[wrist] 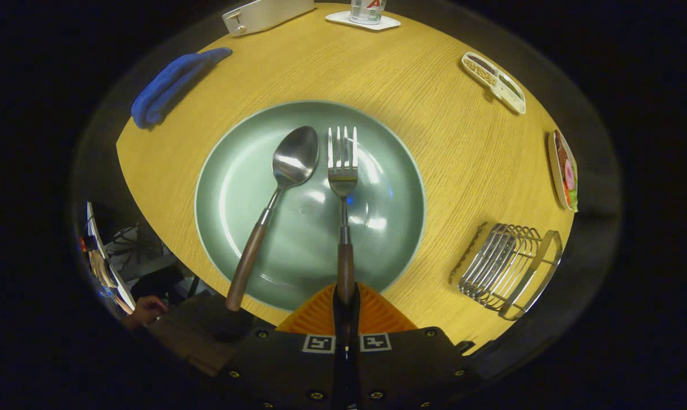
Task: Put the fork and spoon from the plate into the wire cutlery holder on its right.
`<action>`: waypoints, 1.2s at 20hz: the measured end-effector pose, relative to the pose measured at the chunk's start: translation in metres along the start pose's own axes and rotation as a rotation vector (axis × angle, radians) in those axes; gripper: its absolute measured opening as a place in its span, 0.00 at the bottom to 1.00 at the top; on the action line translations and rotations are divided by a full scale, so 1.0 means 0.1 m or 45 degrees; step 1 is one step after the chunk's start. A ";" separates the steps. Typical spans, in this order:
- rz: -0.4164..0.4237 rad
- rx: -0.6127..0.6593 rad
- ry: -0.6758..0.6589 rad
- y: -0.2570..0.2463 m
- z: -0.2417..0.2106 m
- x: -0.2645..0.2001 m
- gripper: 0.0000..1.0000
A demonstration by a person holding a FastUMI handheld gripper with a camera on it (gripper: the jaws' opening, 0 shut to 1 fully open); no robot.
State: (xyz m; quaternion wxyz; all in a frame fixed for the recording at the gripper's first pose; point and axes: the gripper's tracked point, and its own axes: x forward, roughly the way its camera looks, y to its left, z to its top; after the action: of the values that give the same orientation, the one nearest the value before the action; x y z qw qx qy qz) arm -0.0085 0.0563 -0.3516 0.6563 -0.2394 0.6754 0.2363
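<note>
My tool [346, 302] is pinching the fork [343, 171] handle; spoon [281, 188] lies left of it on the plate [229, 188].

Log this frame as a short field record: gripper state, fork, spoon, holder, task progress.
gripper: gripper shut on the fork handle
fork: fork tines pointing away, over the green plate, handle end between the fingers
spoon: spoon lying on the plate left of the fork, handle overhanging the near rim
holder: wire cutlery holder on the table right of the plate, nothing in it
progress: neither piece placed yet
</note>
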 end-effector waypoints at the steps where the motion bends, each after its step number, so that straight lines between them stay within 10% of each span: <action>1: -0.001 -0.013 0.011 -0.06 -0.01 -0.06 0.01; 12: -0.117 -0.417 0.177 -0.73 -0.49 -0.89 0.01; 24: -0.303 -0.356 0.363 -1.72 -1.04 -1.49 0.01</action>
State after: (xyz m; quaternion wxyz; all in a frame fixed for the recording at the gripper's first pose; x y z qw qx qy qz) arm 0.0234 -0.1406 -0.2010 0.5378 -0.4368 0.6891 0.2122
